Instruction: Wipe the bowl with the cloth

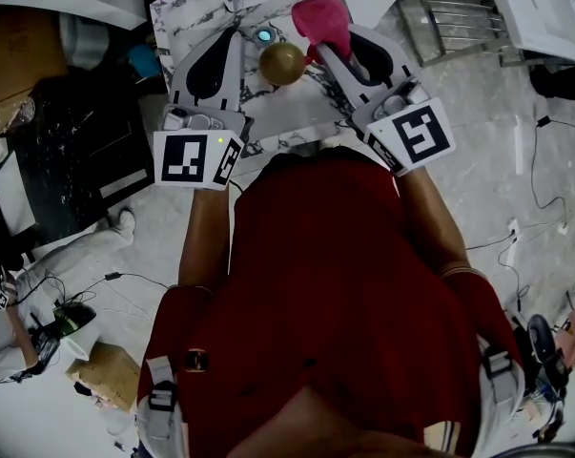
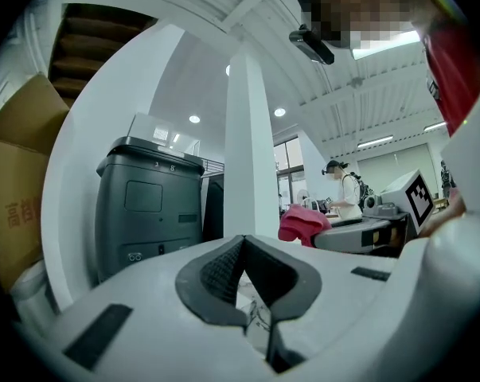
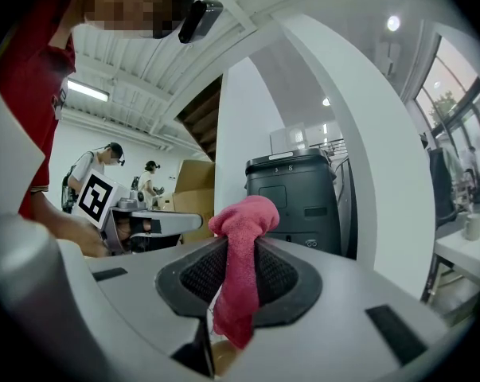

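The right gripper clamps the pink cloth, which hangs just right of the brass-coloured bowl on the marble-patterned table. The bowl sits between both tools. The left gripper is pinched closed and empty. The red print on the cardboard box is too cut off to read.

Bowl left of cloth

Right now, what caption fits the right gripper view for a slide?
Right gripper shut on the pink cloth, a bunch poking past its tips.
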`<state>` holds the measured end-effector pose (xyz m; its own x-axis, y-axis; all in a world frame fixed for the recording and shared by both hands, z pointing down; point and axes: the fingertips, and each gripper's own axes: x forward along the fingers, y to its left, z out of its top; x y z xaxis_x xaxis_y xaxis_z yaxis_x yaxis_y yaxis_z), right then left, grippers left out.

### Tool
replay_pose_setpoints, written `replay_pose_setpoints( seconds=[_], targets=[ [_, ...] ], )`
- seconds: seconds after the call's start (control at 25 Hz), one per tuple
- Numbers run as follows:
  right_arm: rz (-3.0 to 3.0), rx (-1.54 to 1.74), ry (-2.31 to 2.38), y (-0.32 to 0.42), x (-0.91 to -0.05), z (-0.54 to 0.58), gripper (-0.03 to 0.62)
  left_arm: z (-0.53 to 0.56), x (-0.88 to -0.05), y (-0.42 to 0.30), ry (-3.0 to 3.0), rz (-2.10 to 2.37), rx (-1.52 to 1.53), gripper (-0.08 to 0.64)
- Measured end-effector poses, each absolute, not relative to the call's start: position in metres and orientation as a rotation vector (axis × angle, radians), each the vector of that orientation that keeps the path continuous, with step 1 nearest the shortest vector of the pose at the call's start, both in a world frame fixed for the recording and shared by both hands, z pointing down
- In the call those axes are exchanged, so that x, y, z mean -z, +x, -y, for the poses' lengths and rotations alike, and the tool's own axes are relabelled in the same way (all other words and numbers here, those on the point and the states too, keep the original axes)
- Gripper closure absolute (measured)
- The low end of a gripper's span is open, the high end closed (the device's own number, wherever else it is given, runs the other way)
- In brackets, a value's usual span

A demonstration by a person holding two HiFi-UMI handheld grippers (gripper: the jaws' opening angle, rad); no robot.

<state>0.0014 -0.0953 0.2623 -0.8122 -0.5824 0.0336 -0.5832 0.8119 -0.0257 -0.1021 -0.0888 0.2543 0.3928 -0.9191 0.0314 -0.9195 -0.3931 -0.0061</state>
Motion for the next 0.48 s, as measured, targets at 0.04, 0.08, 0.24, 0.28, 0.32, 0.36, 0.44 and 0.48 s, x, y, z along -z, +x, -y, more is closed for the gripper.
replay_pose_setpoints(
  seconds=[0.04, 0.08, 0.24, 0.28, 0.32, 0.36, 0.44, 0.48],
  targets=[
    [2.972, -0.049, 0.954, 0.002, -0.262, 0.094, 0.511, 0.087, -0.253, -0.101, 2.620, 1.721, -0.036, 0.554],
    [2.978, -0.044, 0.953, 0.002, -0.261, 0.093, 0.511, 0.086, -0.251, -0.100, 2.630, 1.718, -0.028, 0.554],
    [3.012, -0.023, 0.962, 0.003, -0.255, 0.088, 0.511, 0.079, -0.245, -0.096, 2.669, 1.710, 0.009, 0.554],
    [3.008, -0.023, 0.967, 0.004, -0.255, 0.087, 0.511, 0.077, -0.243, -0.095, 2.676, 1.709, 0.014, 0.554],
    [3.005, -0.021, 0.969, 0.004, -0.254, 0.087, 0.511, 0.076, -0.242, -0.095, 2.681, 1.707, 0.017, 0.554],
    [3.004, -0.018, 0.969, 0.004, -0.254, 0.086, 0.511, 0.075, -0.241, -0.094, 2.685, 1.705, 0.020, 0.554],
    [3.005, -0.010, 0.966, 0.004, -0.254, 0.083, 0.511, 0.073, -0.240, -0.093, 2.690, 1.702, 0.025, 0.554],
    [3.005, -0.006, 0.966, 0.004, -0.254, 0.082, 0.511, 0.072, -0.240, -0.093, 2.693, 1.702, 0.028, 0.554]
  ],
)
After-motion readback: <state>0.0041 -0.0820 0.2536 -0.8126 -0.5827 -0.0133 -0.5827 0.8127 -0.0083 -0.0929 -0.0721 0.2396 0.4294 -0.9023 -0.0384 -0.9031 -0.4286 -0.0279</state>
